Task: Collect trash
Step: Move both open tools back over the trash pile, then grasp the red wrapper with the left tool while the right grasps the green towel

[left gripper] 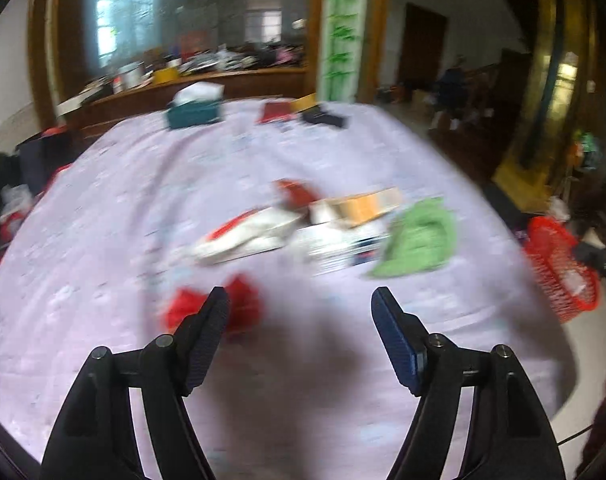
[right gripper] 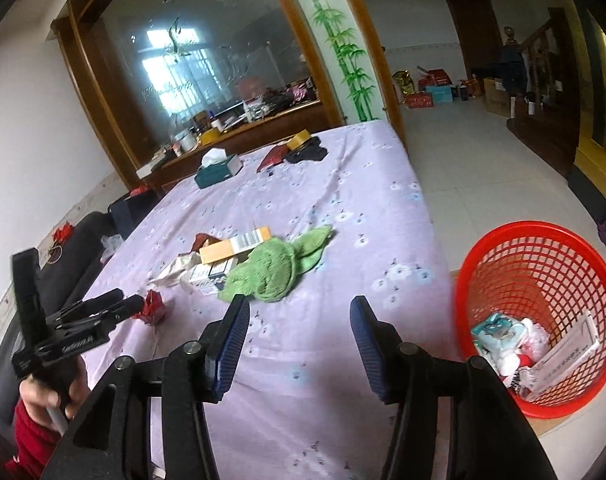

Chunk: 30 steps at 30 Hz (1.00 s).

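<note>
Though the left view is blurred, both grippers show plainly empty: the left gripper (left gripper: 299, 300) stands wide with nothing between its fingers, and the right gripper (right gripper: 299, 308) is moderately open, also bare. The trash lies on the bed (right gripper: 343, 208). A red wrapper (left gripper: 219, 308) sits just ahead of the left gripper's left finger; it looks light and crinkly, so it probably needs pinching across its bunched middle. Further ahead of both grippers lies a heap: white paper (right gripper: 175, 270), a yellow box (right gripper: 235, 246), small cartons (right gripper: 211, 276) and a green cloth (right gripper: 271, 270). The box looks stiff and light, best taken across its narrow sides; the cloth is soft and would drape. The basket (right gripper: 543, 280), right of the right gripper, already holds some trash.
</note>
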{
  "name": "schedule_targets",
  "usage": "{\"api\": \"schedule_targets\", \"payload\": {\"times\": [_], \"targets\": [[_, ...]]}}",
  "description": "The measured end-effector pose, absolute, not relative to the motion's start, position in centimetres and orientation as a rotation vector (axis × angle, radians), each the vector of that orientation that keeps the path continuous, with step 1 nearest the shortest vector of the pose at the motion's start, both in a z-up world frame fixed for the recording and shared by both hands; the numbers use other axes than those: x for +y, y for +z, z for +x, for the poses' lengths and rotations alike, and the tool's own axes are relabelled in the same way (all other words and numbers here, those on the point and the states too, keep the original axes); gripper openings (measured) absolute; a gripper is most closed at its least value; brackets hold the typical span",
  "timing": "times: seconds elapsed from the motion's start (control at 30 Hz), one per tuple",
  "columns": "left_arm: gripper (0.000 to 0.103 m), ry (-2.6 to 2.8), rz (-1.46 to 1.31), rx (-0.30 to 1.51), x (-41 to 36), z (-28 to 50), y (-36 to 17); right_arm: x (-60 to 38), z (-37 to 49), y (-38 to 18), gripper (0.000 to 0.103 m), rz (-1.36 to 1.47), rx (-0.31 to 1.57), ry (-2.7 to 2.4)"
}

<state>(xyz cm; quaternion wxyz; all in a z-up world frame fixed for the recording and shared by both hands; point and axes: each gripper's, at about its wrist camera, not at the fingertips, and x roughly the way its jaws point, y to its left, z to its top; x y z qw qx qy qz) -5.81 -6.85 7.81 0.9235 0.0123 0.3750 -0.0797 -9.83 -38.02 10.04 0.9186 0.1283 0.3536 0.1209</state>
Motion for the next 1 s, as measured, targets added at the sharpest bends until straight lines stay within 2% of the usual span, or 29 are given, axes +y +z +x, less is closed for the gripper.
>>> {"api": "schedule_targets", "payload": {"times": [0.2,0.53,0.6,0.67,0.73,1.0], "targets": [[0.075,-0.072,0.041,0.847,-3.2,-3.5,4.9,-36.6,-9.5,9.8,0.057,0.244,0.753,0.263],[0.074,-0.02,0.09,0.914,-5.0,-0.1,1.6,-35.6,-9.1,9.5,0.057,0.223,0.775,0.257],[0.058,-0.016,0.073,0.912,-4.9,0.1,1.6,-35.6,-8.8,9.4,0.057,0.226,0.779,0.259],[0.05,-0.022,0.035,0.894,-4.4,0.1,1.9,-35.5,-8.3,9.3,0.057,0.234,0.788,0.264],[0.029,-0.014,0.014,0.883,-4.2,0.1,2.1,-35.5,-7.6,9.1,0.057,0.248,0.8,0.274],[0.029,-0.056,-0.027,0.812,-4.4,-1.7,4.2,-33.1,-2.1,7.3,0.058,0.256,0.876,0.3]]}}
